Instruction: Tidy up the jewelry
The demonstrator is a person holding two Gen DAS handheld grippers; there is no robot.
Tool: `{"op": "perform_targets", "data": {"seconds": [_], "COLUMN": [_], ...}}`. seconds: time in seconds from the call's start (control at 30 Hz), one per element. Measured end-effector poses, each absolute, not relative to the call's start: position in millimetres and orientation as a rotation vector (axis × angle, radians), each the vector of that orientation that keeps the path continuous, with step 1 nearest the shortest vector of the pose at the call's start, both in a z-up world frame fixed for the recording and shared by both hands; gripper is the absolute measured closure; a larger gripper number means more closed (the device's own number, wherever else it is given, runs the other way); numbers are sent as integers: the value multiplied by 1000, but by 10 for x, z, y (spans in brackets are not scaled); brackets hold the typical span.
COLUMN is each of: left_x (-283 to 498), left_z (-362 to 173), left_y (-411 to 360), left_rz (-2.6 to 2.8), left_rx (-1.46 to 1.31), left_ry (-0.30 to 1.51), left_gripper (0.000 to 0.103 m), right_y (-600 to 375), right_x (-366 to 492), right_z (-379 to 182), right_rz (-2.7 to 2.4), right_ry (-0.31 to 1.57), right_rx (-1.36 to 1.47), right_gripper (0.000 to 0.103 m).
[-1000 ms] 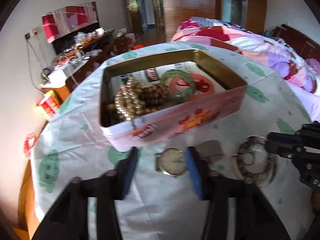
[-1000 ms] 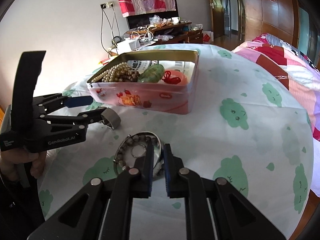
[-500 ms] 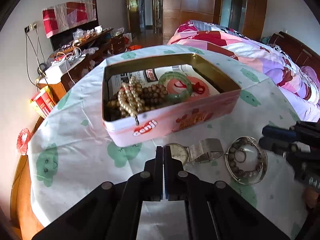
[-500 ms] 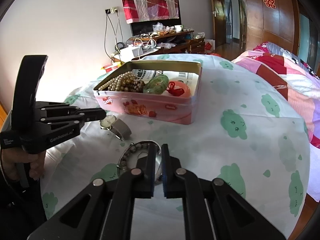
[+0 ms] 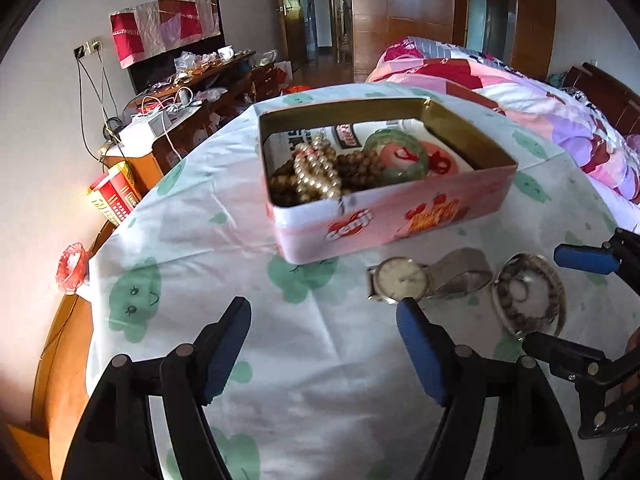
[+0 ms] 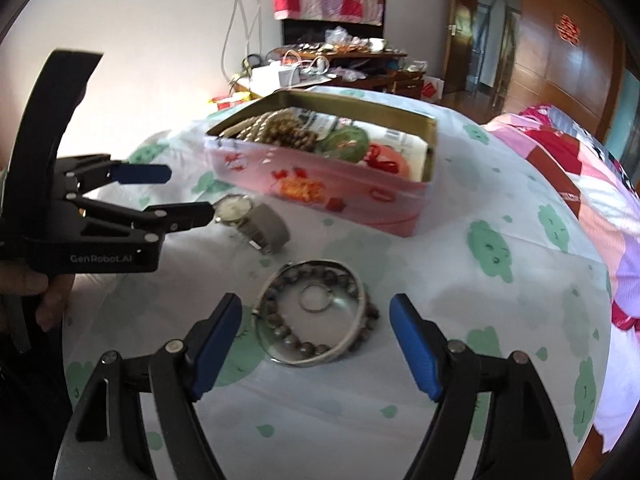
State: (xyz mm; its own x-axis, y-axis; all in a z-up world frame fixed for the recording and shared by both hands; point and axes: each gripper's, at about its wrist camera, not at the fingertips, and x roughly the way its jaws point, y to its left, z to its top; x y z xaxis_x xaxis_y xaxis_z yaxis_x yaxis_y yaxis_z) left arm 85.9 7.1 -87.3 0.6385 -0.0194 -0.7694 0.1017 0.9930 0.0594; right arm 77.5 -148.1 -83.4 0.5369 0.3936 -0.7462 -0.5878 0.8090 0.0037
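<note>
A pink tin box point(image 5: 400, 216) point(image 6: 320, 184) on the round table holds pearl and wooden bead strings, a green bangle and red cord. A wristwatch point(image 5: 400, 280) point(image 6: 240, 210) with a mesh strap lies in front of the box. Beside it a silver bangle with a bead bracelet and a small ring inside point(image 5: 528, 296) point(image 6: 316, 312) rests on the cloth. My left gripper point(image 5: 324, 324) point(image 6: 184, 192) has its jaws opening, nothing between them, its right finger close to the watch. My right gripper point(image 6: 316, 320) point(image 5: 560, 296) has its jaws opening astride the bangle, pads apart from it.
The table carries a white cloth with green cartoon prints point(image 5: 200, 208). A bed with a pink patchwork quilt point(image 5: 520, 92) stands to the right. A cluttered wooden sideboard point(image 5: 188, 92) lines the far wall. A person's hand point(image 6: 28, 292) holds the left gripper.
Both grippers were shut half a second ago and now stand wide. The left gripper has shifted left of the watch; the right view has swung slightly right.
</note>
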Motion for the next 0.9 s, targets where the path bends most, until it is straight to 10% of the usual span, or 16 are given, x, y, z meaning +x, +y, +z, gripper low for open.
{"op": "perform_targets", "data": {"seconds": [0.9], "left_x": [1010], "left_z": [-841], "left_y": [-389], "left_rz": [-188], "left_rx": [171], "left_ry": [862], "left_gripper": [28], "right_y": [-1759], "right_x": [856], "right_z": [-639], "right_rz": [522], "right_ry": [761], "right_rx": [-149], "right_gripper": [35]}}
